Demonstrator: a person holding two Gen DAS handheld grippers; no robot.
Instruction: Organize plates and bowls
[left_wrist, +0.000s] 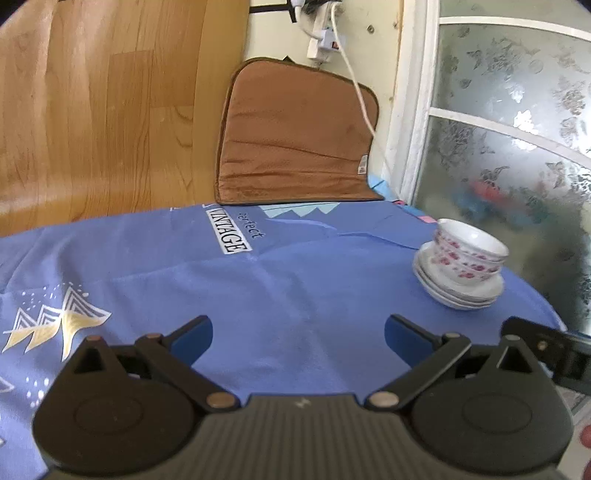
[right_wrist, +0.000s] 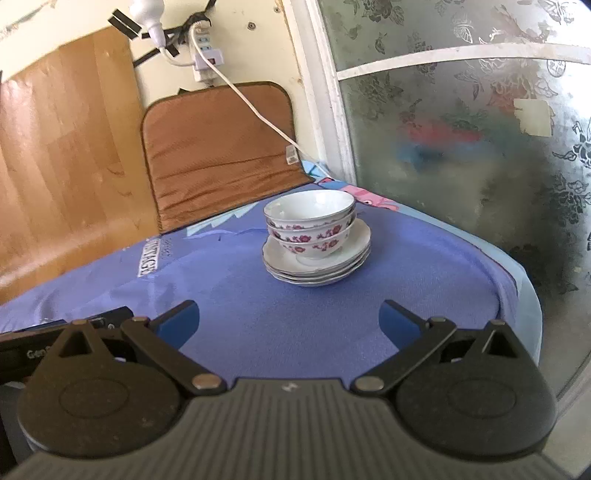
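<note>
A nest of white bowls with pink flowers (right_wrist: 312, 225) sits on a stack of white plates (right_wrist: 317, 260) on the blue cloth. In the left wrist view the bowls (left_wrist: 469, 254) and plates (left_wrist: 458, 291) stand at the right. My left gripper (left_wrist: 298, 341) is open and empty, low over the cloth, to the left of the stack. My right gripper (right_wrist: 289, 323) is open and empty, in front of the stack and apart from it. The right gripper's body shows at the right edge of the left wrist view (left_wrist: 543, 350).
The table has a blue printed cloth (left_wrist: 258, 280). A brown cushion (left_wrist: 295, 136) leans against the wall behind it. A white cable (right_wrist: 255, 107) hangs from a wall socket. A frosted glass door (right_wrist: 461, 147) stands close at the right. A wooden panel (left_wrist: 92, 110) is at the left.
</note>
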